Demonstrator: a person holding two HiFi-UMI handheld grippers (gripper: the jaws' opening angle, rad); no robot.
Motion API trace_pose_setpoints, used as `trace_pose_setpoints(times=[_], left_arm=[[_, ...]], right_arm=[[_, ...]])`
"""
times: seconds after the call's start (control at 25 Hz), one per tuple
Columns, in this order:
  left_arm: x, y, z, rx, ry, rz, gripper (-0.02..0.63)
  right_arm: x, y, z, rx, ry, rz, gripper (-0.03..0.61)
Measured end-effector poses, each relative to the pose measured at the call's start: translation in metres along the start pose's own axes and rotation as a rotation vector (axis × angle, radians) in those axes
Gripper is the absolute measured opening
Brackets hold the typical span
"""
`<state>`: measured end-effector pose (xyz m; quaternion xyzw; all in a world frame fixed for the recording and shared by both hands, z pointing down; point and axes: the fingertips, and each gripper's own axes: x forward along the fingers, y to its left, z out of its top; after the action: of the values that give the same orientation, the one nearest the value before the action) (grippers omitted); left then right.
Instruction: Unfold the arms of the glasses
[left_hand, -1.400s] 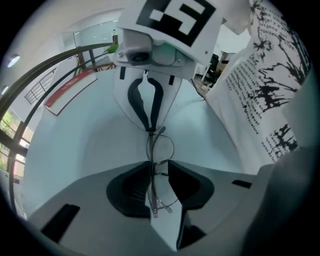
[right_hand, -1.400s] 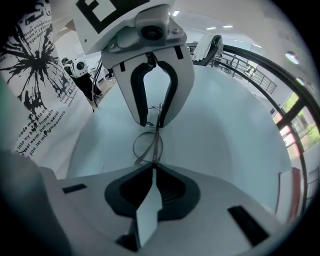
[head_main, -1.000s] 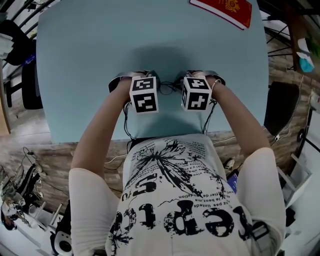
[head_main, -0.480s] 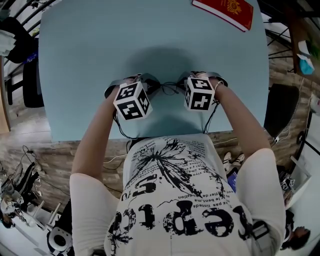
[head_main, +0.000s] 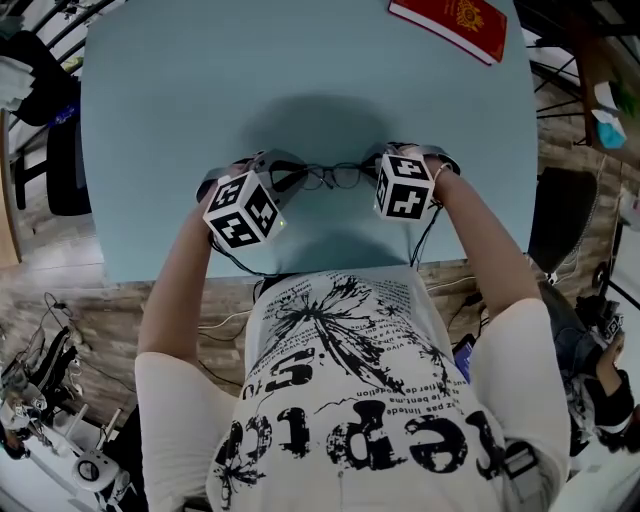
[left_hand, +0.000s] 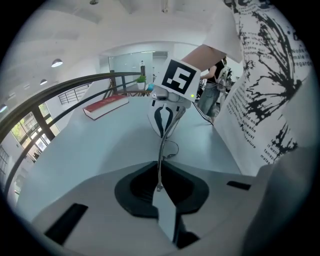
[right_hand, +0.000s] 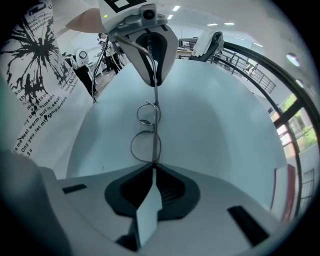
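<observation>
Left gripper (left_hand: 160, 175) and right gripper (right_hand: 152, 167) pinch thin-wire, round-lensed glasses (right_hand: 146, 146).

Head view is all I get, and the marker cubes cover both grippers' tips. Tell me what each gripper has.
Observer: The left gripper is shut on the tip of one thin arm of the glasses.
Operator: Now the right one.
Observer: The right gripper is shut on the opposite end of the frame, right beside a round lens.
Operator: Say how the held arm runs.
Observer: It stretches almost straight from the left gripper's jaws toward the right gripper, nearly in line with the two lenses.
</observation>
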<state>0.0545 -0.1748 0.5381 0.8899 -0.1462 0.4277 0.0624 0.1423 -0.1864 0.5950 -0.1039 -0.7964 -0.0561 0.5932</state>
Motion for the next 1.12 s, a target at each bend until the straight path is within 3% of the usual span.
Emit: trace_pose_setpoints(times=[0.6,0.68,0.8,1.12], left_arm=[[-0.018,-0.003,-0.013,0.014,-0.050,0.019,0.032],[-0.018,-0.002,-0.010,0.013,-0.072,0.020,0.032],[-0.019,-0.001,-0.006,0.017,-0.092,0.019,0.032],[-0.022,-0.003,-0.006,0.012,-0.121,0.016,0.032]], right_arm=[[-0.001,0.001,0.005,0.053,0.043,-0.035,0.038],[-0.004,0.001,0.008,0.065,0.034,-0.048,0.071],[-0.013,0.001,0.023,0.073,-0.013,-0.069,0.149],[-0.008,-0.002,0.084,-0.035,-0.061,-0.087,0.114]])
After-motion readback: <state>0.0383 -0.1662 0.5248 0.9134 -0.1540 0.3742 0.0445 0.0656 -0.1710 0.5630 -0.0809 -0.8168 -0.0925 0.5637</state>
